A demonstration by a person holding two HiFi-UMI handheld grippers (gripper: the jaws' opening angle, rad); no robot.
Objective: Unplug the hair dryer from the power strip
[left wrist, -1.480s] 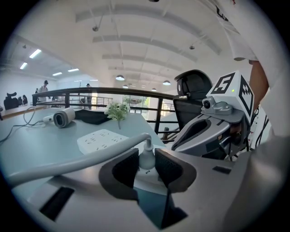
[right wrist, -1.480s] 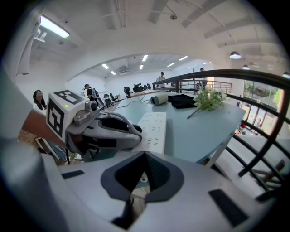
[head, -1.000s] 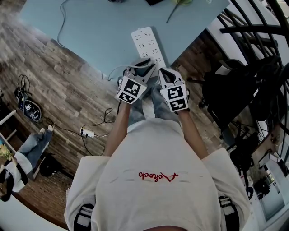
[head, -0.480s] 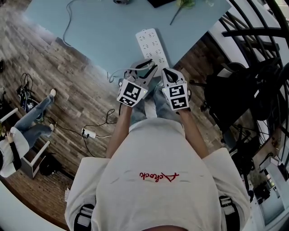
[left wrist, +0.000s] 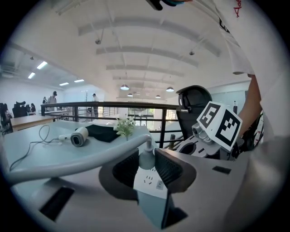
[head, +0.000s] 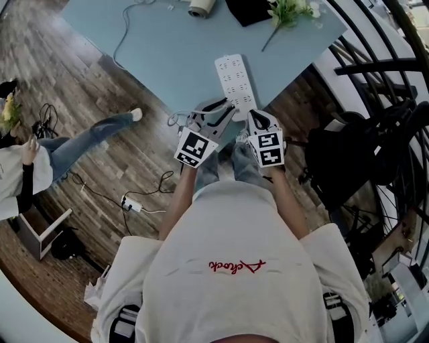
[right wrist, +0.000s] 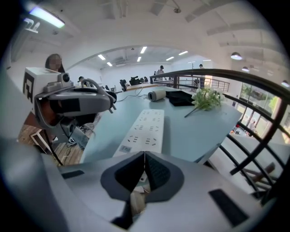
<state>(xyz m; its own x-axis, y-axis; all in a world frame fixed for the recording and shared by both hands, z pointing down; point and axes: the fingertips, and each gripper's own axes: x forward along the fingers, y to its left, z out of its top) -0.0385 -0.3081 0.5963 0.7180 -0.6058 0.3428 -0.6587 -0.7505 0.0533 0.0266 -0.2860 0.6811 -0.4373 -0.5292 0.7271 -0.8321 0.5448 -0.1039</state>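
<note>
A white power strip (head: pixel 233 79) lies on the pale blue table (head: pixel 154 47), its near end at the table edge. My left gripper (left wrist: pixel 147 158) is shut on a grey plug (left wrist: pixel 146 159) directly above the strip's near end (left wrist: pixel 152 182); I see no gap between plug and strip. The plug's grey cable (left wrist: pixel 68 163) curves left towards the hair dryer (left wrist: pixel 79 136), which lies far back on the table (head: pixel 199 7). My right gripper (right wrist: pixel 144 156) is shut with nothing between the jaws, its tips (head: pixel 253 115) at the strip's near end (right wrist: pixel 145 129).
A black cloth (head: pixel 248 10) and a plant sprig (head: pixel 288 12) lie at the table's far side. A black chair (head: pixel 348 154) and dark railing stand on the right. On the wood floor to the left are loose cables, a white adapter (head: pixel 131 201) and a walking person (head: pixel 40 161).
My left gripper has risen a little with the plug in it. The right gripper has kept its place. The person on the left has walked across the floor.
</note>
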